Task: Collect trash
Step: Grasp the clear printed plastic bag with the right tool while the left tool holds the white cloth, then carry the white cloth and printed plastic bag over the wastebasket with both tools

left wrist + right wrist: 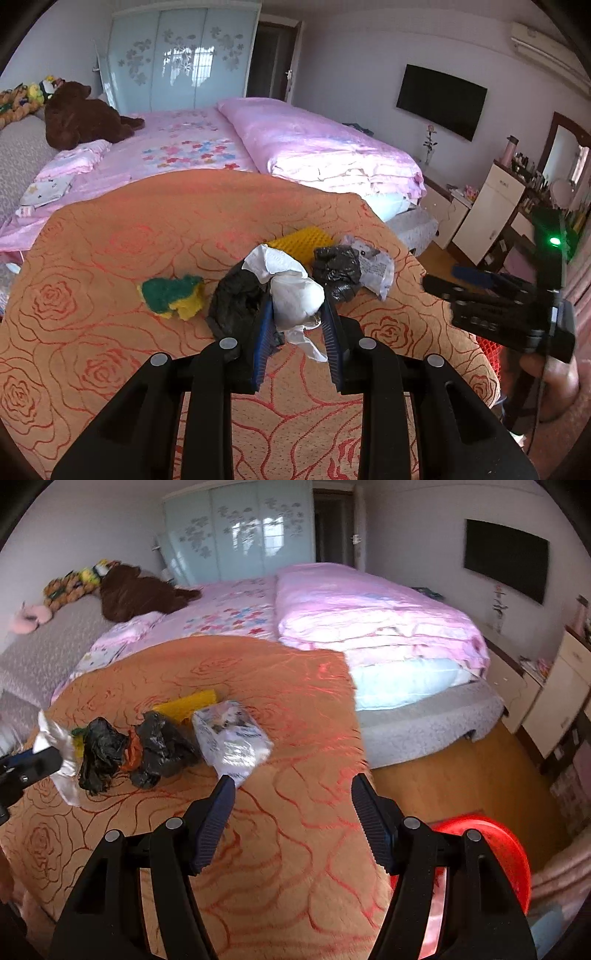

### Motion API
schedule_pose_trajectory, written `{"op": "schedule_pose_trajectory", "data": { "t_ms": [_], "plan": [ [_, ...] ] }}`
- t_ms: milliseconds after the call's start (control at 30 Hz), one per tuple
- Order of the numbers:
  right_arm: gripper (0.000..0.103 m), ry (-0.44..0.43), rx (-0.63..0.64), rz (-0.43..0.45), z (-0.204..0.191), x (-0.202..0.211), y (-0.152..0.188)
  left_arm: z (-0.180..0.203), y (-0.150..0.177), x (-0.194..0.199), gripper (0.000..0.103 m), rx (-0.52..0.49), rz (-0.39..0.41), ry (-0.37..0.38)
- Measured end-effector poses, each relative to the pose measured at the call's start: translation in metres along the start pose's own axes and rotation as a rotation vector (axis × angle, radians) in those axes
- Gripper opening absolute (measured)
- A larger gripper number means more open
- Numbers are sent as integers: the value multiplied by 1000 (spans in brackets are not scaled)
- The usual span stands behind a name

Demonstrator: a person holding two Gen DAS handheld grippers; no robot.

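The left gripper (297, 317) points down at a slant over the orange cloth (110, 258), its blue pads clamped on a crumpled white tissue (295, 295) that bulges up between them, with a loose tail hanging below toward the cloth. Just left of the tissue lies a black bag (236, 299), touching or nearly touching the left pad; whether the tissue rests on it cannot be told. Further left sits a green and yellow sponge (173, 297), apart from the bag. Behind the tissue lie a second black bag (336, 271), a yellow pad (301, 242) and a clear printed wrapper (376, 267), all bunched close together. At the right edge of the left view the right gripper (443, 284) reaches in sideways above the cloth's edge, held by a hand (554, 380) below it. In its own view the right gripper (291, 794) also tilts down, its jaws standing well apart with nothing between them, only cloth beneath. The tip of its left finger is just beside the wrapper's (232, 734) near corner; touching cannot be told. Left of the wrapper lie the two black bags (162, 747), with the tissue in the left gripper at the far left edge. A red bin (495, 853) stands on the wooden floor (461, 768) below the cloth's right edge, partly hidden behind the right finger. The pink bed (295, 147) fills the space behind.
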State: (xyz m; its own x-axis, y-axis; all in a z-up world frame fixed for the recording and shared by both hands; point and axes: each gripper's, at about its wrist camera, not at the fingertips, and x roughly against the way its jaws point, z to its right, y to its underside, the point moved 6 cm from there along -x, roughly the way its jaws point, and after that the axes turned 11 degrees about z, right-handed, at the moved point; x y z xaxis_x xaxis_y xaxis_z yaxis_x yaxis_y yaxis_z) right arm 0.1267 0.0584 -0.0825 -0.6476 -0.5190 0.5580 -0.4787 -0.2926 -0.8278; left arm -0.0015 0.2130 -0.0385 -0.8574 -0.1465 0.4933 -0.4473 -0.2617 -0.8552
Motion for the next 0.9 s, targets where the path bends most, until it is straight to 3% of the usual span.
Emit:
{"op": "schedule_pose_trajectory", "data": {
  "t_ms": [300,567,733,900],
  "plan": [
    [64,-101,149,-43,-36,-45,-10,-15,5,-4,25,32,-12,-23],
    [63,-90,190,-83,-46,-74,-12,-18,8,-3,25,43,-17,-28],
    [47,-100,176,-83,-45,-71,-8,-20,10,-4,25,49,-23,-31],
    [43,-100,148,-82,-40,-63,-2,-16,12,-3,25,42,-26,-27]
  ]
}}
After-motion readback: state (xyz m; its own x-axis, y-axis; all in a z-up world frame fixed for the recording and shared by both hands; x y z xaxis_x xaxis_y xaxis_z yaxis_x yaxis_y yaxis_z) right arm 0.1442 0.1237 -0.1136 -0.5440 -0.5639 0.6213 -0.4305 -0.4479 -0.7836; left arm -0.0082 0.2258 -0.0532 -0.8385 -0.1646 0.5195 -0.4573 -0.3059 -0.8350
